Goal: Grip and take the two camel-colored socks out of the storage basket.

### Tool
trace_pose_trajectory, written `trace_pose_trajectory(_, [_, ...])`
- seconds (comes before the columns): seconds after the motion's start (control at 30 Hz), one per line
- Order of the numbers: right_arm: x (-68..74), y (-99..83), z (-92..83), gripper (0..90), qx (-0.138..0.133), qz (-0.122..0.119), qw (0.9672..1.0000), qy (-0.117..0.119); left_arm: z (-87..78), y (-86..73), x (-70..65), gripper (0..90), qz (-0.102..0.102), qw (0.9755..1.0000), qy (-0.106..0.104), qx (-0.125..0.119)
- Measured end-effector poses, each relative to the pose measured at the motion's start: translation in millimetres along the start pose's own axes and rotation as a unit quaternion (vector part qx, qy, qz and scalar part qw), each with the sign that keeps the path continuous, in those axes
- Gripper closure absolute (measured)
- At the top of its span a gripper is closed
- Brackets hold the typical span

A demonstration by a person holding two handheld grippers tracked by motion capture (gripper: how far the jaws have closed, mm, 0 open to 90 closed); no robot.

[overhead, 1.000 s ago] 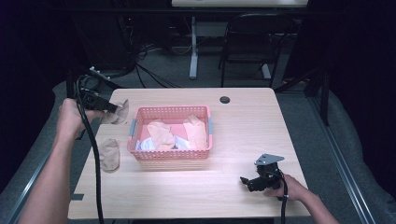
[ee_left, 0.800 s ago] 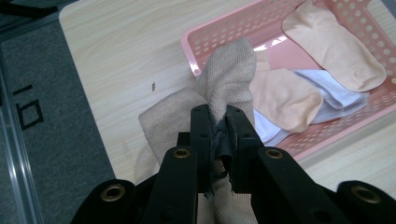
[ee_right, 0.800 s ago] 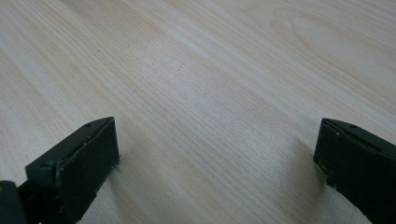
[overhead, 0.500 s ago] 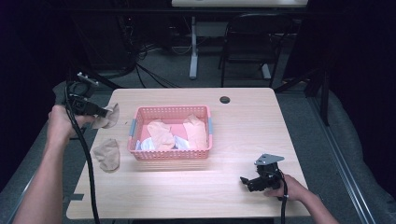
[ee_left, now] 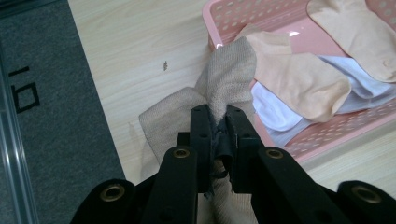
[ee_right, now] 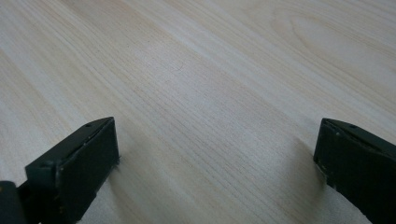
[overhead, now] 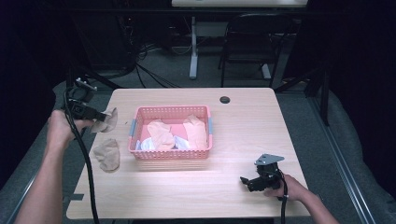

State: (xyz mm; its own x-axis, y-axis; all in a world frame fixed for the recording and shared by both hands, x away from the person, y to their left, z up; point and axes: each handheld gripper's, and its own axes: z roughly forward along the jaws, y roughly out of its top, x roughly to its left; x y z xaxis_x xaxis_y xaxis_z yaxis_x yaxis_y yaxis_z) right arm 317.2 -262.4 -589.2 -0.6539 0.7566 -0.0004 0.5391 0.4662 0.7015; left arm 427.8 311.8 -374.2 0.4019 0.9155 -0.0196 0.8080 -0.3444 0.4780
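We see the left hand (overhead: pixel 60 128) raised beyond the table's left edge, forearm running up from the bottom of the high view, holding the left gripper (overhead: pixel 93 115) level and aimed toward the pink basket (overhead: pixel 172 111). Its jaws are clenched on a beige sock (ee_left: pixel 229 79), which hangs bunched from the tips just beside the basket's left end; in the left gripper view the fabric is squeezed between the two black jaws, above the wooden table (overhead: pixel 243 116). A second beige sock (overhead: pixel 108 154) lies flat on the table near the basket's front left corner. Inside the basket we see peach socks (overhead: pixel 161 134) on top of white fabric (overhead: pixel 148 144). The right hand (overhead: pixel 289 187) rests low near the table's front right, its right gripper (overhead: pixel 246 183) pointing left, jaws spread wide over bare wood, grasping nothing.
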Motion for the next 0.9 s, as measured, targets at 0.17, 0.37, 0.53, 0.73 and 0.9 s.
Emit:
trace_pose_trajectory(0.17, [0.0, 0.0, 0.1, 0.0, 0.0, 0.0, 1.0, 0.0, 4.3, -2.9, 1.7, 82.7, -0.004, 1.0, 0.0, 0.002])
trace_pose_trajectory(0.37, [0.0, 0.0, 0.0, 0.0, 0.0, 0.0, 1.0, 0.0, 12.2, -7.6, 5.6, 82.8, -0.01, 0.9999, -0.002, 0.005])
trace_pose_trajectory(0.53, [0.0, 0.0, 0.0, 0.0, 0.0, 0.0, 1.0, 0.0, 21.3, -12.3, 7.0, 82.7, -0.016, 0.9998, 0.003, 0.009])
trace_pose_trajectory(0.73, [-0.1, 0.0, 0.0, 0.0, 0.0, 0.0, 1.0, 0.0, 32.8, -19.5, 10.4, 82.8, -0.024, 0.9996, 0.003, 0.014])
trace_pose_trajectory(0.9, [-0.1, 0.0, 0.0, 0.0, 0.0, -0.001, 1.0, 0.0, 41.4, -26.0, 14.3, 82.8, -0.032, 0.9994, 0.001, 0.016])
